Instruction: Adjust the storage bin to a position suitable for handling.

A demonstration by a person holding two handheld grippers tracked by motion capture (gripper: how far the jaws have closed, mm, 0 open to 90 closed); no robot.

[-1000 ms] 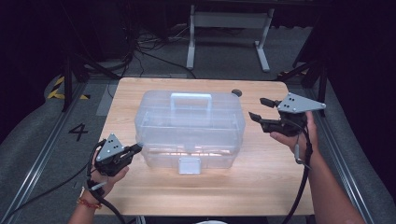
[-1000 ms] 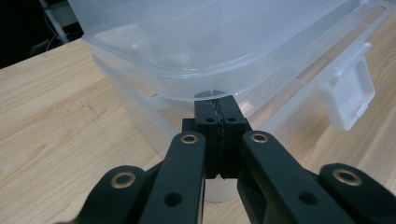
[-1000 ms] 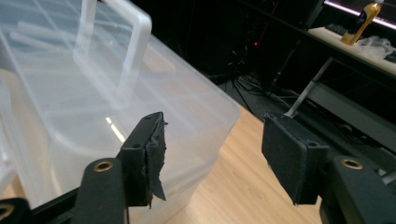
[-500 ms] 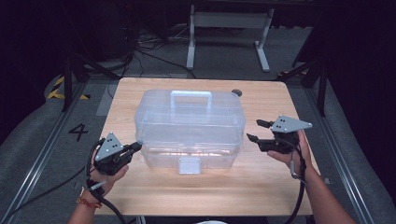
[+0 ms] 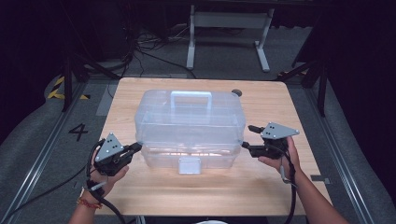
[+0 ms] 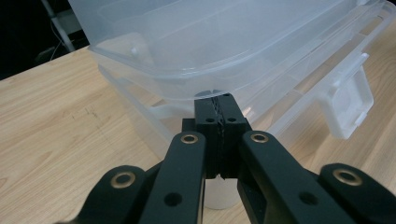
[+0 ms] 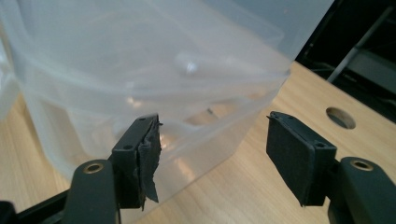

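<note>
High view: a clear plastic storage box (image 5: 189, 130), lid and front latch (image 5: 190, 165) closed, sits mid-bench (image 5: 196, 196). The left hand-held gripper (image 5: 136, 147), jaws pressed together, touches its left end; the right hand-held gripper (image 5: 250, 138), jaws just opening, nears its right end. Nothing lifted yet.

Black claws (image 5: 132, 148), brass rivets, grey three-cornered plates, trailing cables.

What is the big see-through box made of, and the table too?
The box looks like clear, slightly cloudy plastic: you can see through its shiny walls. The table seems to be pale wood with a smooth matte top, judging by its grain lines; it might be veneer.
</note>
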